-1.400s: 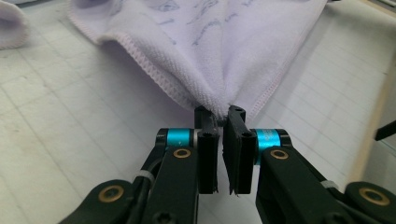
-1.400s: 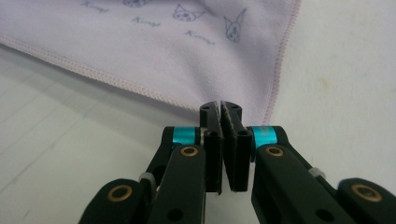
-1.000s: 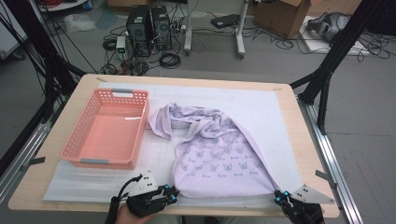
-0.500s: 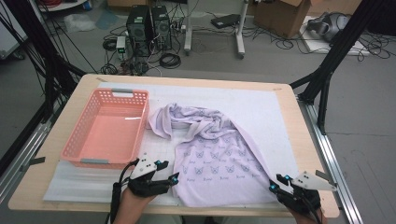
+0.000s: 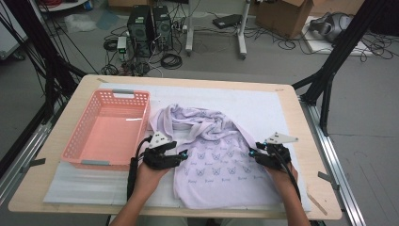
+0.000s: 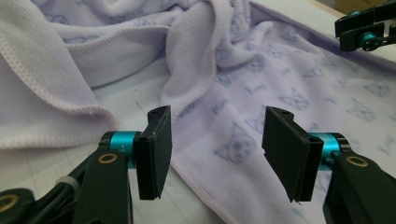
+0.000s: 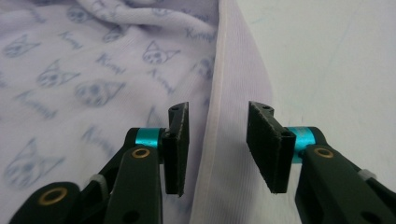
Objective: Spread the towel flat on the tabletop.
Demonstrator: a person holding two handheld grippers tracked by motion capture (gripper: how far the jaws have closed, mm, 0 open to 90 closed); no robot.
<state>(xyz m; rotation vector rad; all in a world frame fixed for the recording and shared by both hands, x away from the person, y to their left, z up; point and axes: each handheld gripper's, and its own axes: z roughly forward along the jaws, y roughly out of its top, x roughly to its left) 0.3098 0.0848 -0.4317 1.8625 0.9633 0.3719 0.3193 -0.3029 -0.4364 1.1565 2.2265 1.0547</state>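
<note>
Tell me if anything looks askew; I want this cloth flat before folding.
Yes: the lilac cloth lies smooth near the person, but its far end is bunched in twisted folds beside the pink basket. Nothing looks torn or spilled.

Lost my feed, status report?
Left gripper open at towel left edge. Right gripper open astride right hem. Basket alongside, not obstructing.

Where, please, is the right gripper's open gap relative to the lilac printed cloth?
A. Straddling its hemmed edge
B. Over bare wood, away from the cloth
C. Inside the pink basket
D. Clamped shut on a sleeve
A: in the right gripper view, the right gripper stands open with the hem of the cloth running up between its jaws.
</note>
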